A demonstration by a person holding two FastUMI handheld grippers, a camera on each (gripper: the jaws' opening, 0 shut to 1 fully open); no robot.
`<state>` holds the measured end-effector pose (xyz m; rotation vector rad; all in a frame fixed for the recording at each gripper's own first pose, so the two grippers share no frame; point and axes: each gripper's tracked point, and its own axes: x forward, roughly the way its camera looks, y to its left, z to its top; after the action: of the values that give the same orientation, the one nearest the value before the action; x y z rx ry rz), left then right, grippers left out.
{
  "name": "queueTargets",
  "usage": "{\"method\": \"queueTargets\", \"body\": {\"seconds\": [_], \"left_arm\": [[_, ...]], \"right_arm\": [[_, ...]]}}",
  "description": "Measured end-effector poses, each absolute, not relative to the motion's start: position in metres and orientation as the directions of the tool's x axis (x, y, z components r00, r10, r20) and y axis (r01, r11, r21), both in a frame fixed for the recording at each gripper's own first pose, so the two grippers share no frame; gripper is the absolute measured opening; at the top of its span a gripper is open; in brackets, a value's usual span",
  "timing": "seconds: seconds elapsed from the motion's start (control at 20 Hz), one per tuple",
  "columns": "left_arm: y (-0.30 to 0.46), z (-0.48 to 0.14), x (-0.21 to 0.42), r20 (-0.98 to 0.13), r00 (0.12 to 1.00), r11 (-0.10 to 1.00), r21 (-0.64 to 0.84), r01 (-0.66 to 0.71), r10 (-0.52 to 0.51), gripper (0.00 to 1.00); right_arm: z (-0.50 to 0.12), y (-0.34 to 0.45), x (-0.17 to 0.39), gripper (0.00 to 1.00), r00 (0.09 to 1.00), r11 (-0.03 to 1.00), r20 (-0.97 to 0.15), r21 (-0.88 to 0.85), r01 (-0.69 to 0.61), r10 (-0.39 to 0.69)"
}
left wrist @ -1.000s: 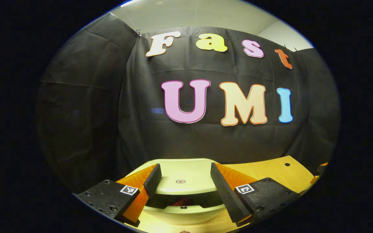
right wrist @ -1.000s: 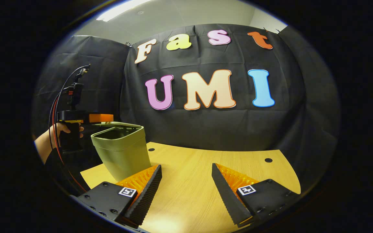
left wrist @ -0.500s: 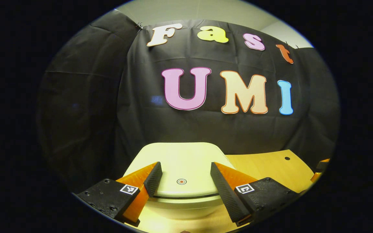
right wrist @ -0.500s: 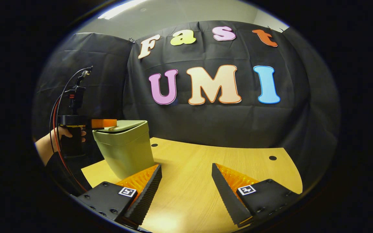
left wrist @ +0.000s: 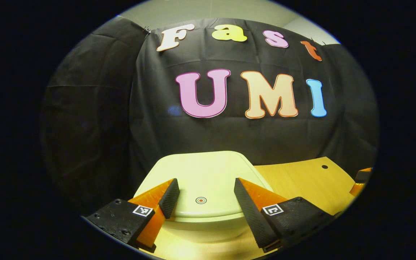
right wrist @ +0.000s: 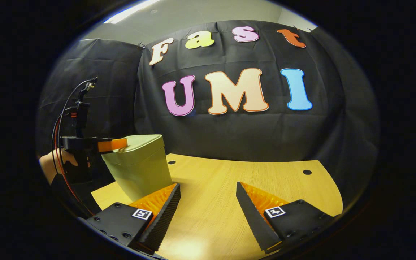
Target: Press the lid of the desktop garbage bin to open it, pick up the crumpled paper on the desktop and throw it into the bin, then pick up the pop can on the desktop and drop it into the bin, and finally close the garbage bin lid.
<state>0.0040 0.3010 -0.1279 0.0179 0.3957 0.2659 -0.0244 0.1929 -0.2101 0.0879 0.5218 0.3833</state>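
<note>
The left gripper [left wrist: 202, 191] sits over the garbage bin [left wrist: 200, 224], its two fingers spread wide, one to either side of the small round mark [left wrist: 201, 200] on the lid [left wrist: 202, 173]. Nothing is held between them; whether their undersides touch the lid cannot be told from the left gripper view. The lid lies flat and shut on the bin, no gap showing along its front edge. In the right gripper view the same gripper [right wrist: 112, 144] appears farther off at the left, held level by a hand [right wrist: 58, 162], with its fingers reaching over the near edge of the lid [right wrist: 139, 142]; contact looks likely there but is not certain. Cables [right wrist: 59, 144] run from the back of that gripper up and down past the hand. The bin [right wrist: 139, 168] stands upright at the left rear part of the wooden desktop [right wrist: 237, 187], near the booth wall. The right gripper [right wrist: 208, 196] hovers low over the bare desktop, well apart from the bin, its fingers likewise spread wide with nothing between them. Small dark holes [right wrist: 307, 172] are visible in the desktop near its back edge. A small part of the right gripper [left wrist: 361, 178] shows at the right edge of the left gripper view, beyond the desktop [left wrist: 302, 180].
</note>
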Motion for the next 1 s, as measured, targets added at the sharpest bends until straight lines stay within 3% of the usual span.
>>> {"method": "queueTargets", "body": {"seconds": [0.15, 0.3, 0.35, 0.6, 0.8, 1.0], "left_arm": [[0.301, -0.119, 0.002, -0.380, 0.894, 0.969, 0.027, -0.246, 0.238, 0.93], [0.285, -0.105, 0.001, -0.277, 0.930, 0.971, 0.052, -0.235, 0.240, 0.96], [0.272, -0.099, 0.001, -0.247, 0.942, 0.974, 0.043, -0.222, 0.226, 0.92], [0.184, -0.066, 0.012, -0.091, 0.988, 0.992, 0.036, -0.123, 0.126, 0.93], [0.116, -0.054, 0.012, -0.058, 0.998, 0.999, -0.026, -0.031, 0.029, 0.93], [0.074, -0.037, 0.007, 0.009, 1.000, 1.000, -0.030, -0.007, 0.007, 0.92]], "right_arm": [[-0.196, 0.187, -0.019, 0.96, 0.817, 0.929, -0.441, 0.190, -0.319, 0.371], [-0.160, 0.162, -0.006, 0.95, 0.870, 0.942, -0.362, 0.169, -0.291, 0.334], [-0.149, 0.152, -0.003, 0.97, 0.886, 0.946, -0.336, 0.158, -0.282, 0.320], [-0.104, 0.098, 0.008, 0.97, 0.943, 0.970, -0.243, 0.144, -0.198, 0.229], [-0.084, 0.061, 0.009, 0.97, 0.967, 0.981, -0.191, 0.126, -0.148, 0.171], [-0.076, 0.033, 0.003, 0.99, 0.975, 0.987, -0.171, 0.104, -0.123, 0.140]]}}
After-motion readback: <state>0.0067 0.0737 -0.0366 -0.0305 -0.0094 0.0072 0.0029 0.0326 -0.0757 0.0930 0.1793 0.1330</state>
